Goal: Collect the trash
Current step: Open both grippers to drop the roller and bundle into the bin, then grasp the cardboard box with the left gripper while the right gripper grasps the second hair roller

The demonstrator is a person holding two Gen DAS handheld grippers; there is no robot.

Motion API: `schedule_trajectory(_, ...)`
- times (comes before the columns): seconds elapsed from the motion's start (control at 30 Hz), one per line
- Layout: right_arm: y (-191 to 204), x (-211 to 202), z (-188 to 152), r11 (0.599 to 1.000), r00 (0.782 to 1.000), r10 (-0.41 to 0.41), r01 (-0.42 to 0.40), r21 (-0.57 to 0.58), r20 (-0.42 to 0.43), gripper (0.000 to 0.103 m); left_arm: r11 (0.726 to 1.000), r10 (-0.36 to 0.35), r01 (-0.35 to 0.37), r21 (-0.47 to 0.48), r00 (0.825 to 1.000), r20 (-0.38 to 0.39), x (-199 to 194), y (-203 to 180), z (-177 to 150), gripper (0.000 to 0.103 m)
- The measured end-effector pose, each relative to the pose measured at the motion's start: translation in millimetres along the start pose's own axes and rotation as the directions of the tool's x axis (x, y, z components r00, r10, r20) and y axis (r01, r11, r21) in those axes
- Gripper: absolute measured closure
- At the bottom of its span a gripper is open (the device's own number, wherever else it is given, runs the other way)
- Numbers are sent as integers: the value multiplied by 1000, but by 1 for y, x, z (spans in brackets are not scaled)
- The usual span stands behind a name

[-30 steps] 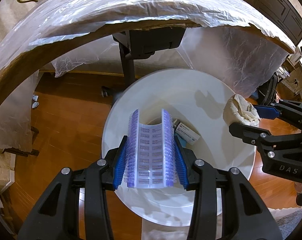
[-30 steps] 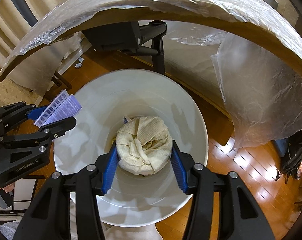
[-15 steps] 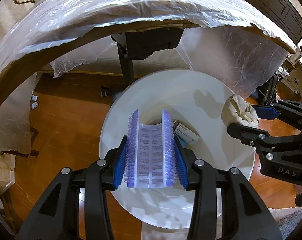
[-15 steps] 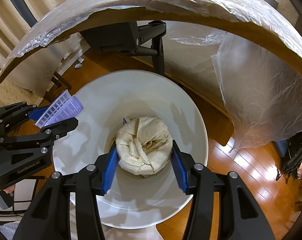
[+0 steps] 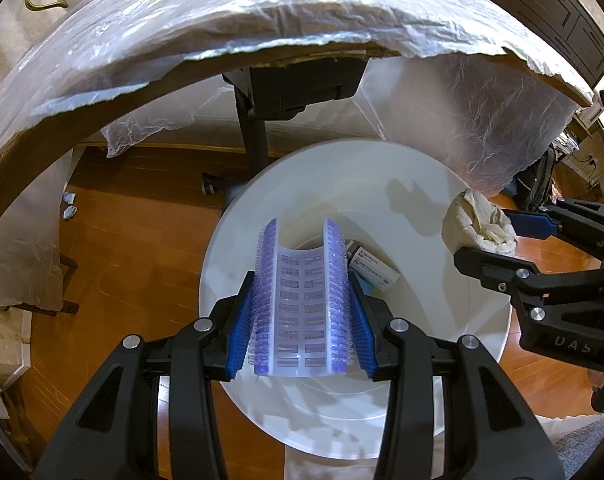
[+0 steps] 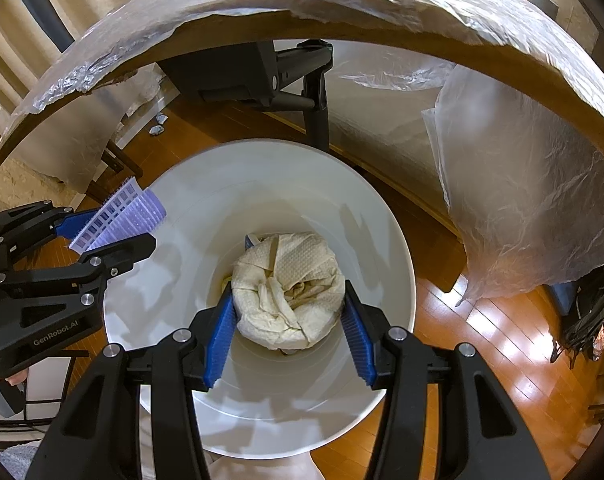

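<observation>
You have both pieces of trash in hand and neither is dropped yet. The purple-edged plastic tray (image 5: 302, 304), a curved sheet with rows of printed cells, sits low in the middle of the left wrist view, pinched narrow between the blue pads of your left gripper (image 5: 302, 318) and hanging right over the mouth of the white bin (image 5: 453, 216). In the right wrist view the crumpled paper towel (image 6: 288, 290) fills the centre of the frame, squeezed between the pads of your right gripper (image 6: 288, 320), also directly above the white bin (image 6: 150, 320).

Something is already in the bin: a small printed box (image 5: 371, 272) lies at the bottom, just right of the tray, so I judge at least one piece is already collected. What is left, by my reading, is to let go of both items. Two small scraps (image 5: 68, 205) on the wooden floor (image 5: 134, 240) at the left edge of the left wrist view may be trash too, though they are too small to tell.

Readable writing: "GenRobot.AI" on the left gripper body at lower left of the right wrist view, and "DAS" on the right gripper body at the right of the left wrist view. The box carries print, but it is too blurred to read.
</observation>
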State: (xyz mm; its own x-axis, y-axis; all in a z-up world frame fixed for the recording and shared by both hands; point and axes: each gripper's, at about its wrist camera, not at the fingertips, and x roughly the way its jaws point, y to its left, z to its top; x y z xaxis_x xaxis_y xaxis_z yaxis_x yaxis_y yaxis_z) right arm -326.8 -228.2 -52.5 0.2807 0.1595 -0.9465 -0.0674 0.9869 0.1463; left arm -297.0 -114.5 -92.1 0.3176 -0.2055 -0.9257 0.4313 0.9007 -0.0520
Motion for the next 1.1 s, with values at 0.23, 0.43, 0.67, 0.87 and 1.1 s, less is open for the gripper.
schedule_trajectory(0.23, -11, -21, -4, 999, 999, 11, -13, 38, 48, 22, 1000, -25, 25, 1, 998, 56, -13, 1, -5, 19)
schedule_trajectory(0.43, -20, -61, -12, 999, 993, 9, -14, 45, 116, 22, 999, -33, 34, -7, 997, 72, -37, 7, -15, 19)
schedule_trajectory(0.67, -14, -149, -6, 998, 942, 56, -64, 14, 332, 16, 995, -104, 100, 31, 951, 291, -138, 4, -5, 19)
schedule_trajectory(0.87, -4, -199, 40, 1000, 851, 27, -23, -14, 525, 4, 999, -24, -1, 43, 826, 564, -211, 14, 28, 1)
schedule_trajectory(1.1, -17, -182, 130, 995, 855, 61, -90, 31, 515, 4, 994, 86, -33, -107, 839, 537, -191, 71, 97, 2)
